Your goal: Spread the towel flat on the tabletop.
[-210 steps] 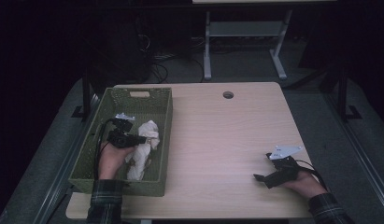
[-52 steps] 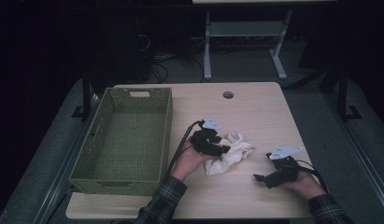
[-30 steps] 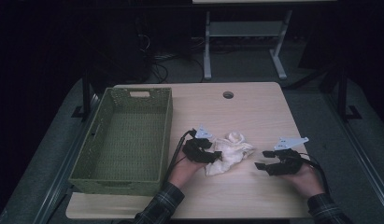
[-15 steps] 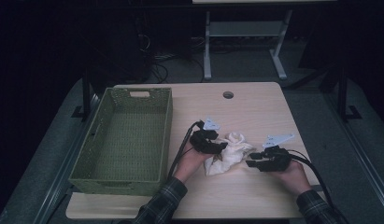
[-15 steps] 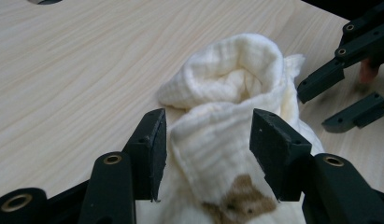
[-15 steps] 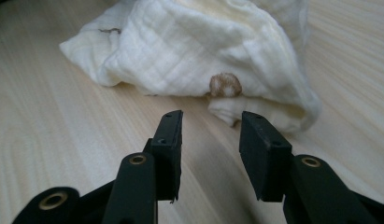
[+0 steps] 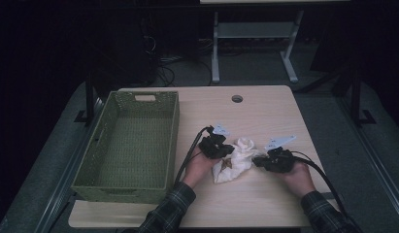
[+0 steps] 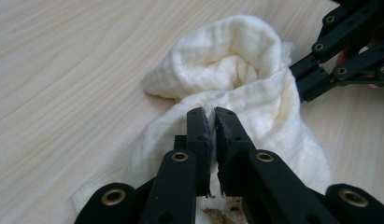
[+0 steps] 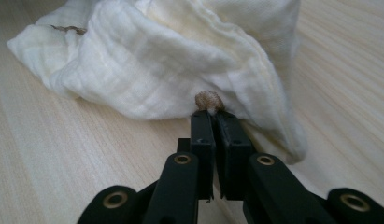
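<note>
Near the counter's (image 7: 265,104) front edge, right of the green basket (image 7: 129,141), the crumpled cream cloth (image 7: 236,158) lies pinched from both sides, left gripper (image 8: 213,123) and right gripper (image 9: 212,119) fingers having just closed on its folds.

the cloth (image 7: 235,159) is creamy white with a little brown bit on it, the two grippers (image 7: 217,147) (image 7: 274,158) are black with small gold dots, the basket (image 7: 129,180) is green and woven, the table (image 7: 265,111) is light wood with thin stripes, and the sleeves (image 7: 169,214) are checked.
</note>
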